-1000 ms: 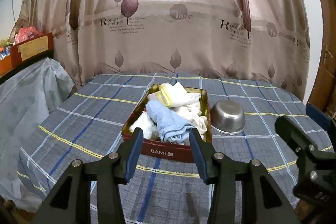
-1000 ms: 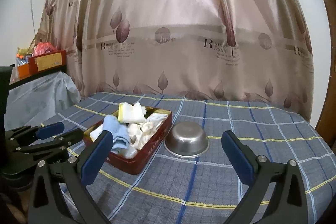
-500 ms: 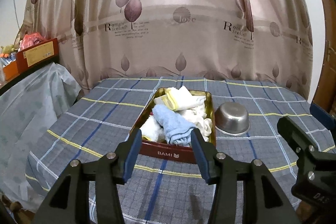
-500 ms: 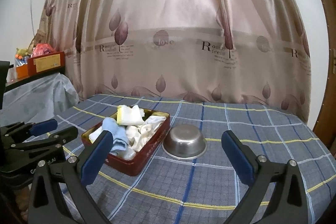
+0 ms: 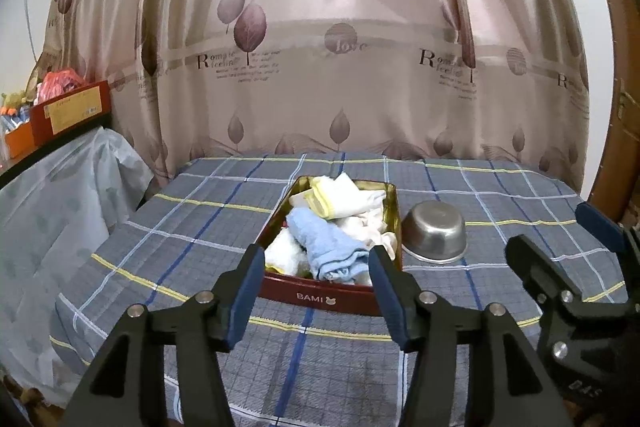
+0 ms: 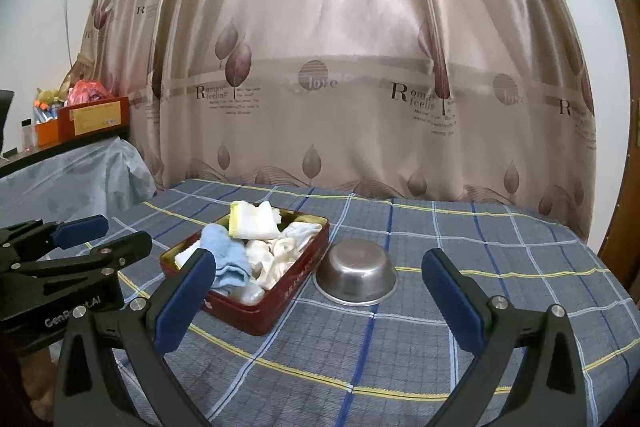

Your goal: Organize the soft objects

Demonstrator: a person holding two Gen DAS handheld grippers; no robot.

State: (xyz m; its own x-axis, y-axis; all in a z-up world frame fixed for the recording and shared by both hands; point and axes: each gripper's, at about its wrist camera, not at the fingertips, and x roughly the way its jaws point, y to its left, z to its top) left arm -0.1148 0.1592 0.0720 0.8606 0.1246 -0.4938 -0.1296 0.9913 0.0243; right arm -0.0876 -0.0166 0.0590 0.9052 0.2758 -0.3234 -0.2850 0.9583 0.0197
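The left gripper hangs short of the red rectangular tin marked BAMI, its jaws released and just now widening, nothing between them. The right gripper hangs further back with its jaws spread wide and empty.

The risk, as I judge it — the cloths are heaped loose above the rim, so a pinch on the light-blue rolled cloth, at 6 o'clock in the tin, could drag a white neighbour out with it, or nudge the light tin across the grey plaid-covered table.

Inside the tin: the blue cloth nearest, a yellow-edged white folded cloth at 12 o'clock, crumpled white cloths at 3 o'clock. An upturned steel bowl sits just beside the tin at its 3 o'clock; whether it covers anything cannot be told.
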